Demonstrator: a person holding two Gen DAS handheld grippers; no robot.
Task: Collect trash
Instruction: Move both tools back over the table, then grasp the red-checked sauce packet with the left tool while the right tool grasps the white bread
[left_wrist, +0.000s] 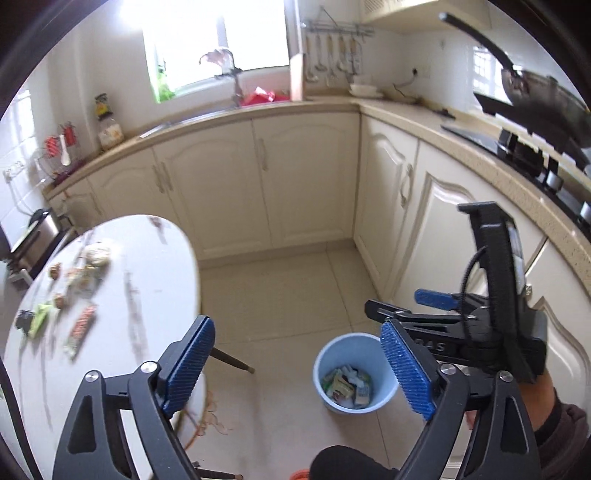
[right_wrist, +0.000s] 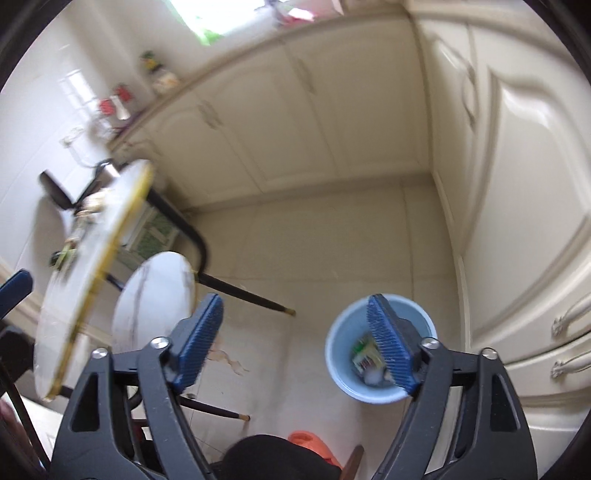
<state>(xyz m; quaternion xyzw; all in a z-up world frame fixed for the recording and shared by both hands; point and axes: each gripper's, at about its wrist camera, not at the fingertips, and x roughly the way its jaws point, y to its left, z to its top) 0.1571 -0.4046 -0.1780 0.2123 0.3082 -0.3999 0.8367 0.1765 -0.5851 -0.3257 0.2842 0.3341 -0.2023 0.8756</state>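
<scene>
A light blue trash bin (left_wrist: 332, 360) stands on the tiled floor and holds several wrappers; it also shows in the right wrist view (right_wrist: 343, 354). Wrappers and scraps (left_wrist: 79, 291) lie on the white round table (left_wrist: 155, 280) at the left. My left gripper (left_wrist: 295, 369) is open and empty, above the floor between table and bin. My right gripper (right_wrist: 295, 343) is open and empty, its right finger over the bin's mouth. The right gripper's body (left_wrist: 480, 325) shows in the left wrist view, right of the bin.
Cream cabinets (left_wrist: 258, 177) run along the back and right walls under a countertop. A stove with a pan (left_wrist: 546, 107) is at the right. A lower small round table (right_wrist: 155, 295) and black table legs (right_wrist: 236, 288) stand by the bin. An orange slipper (right_wrist: 310, 443) lies near.
</scene>
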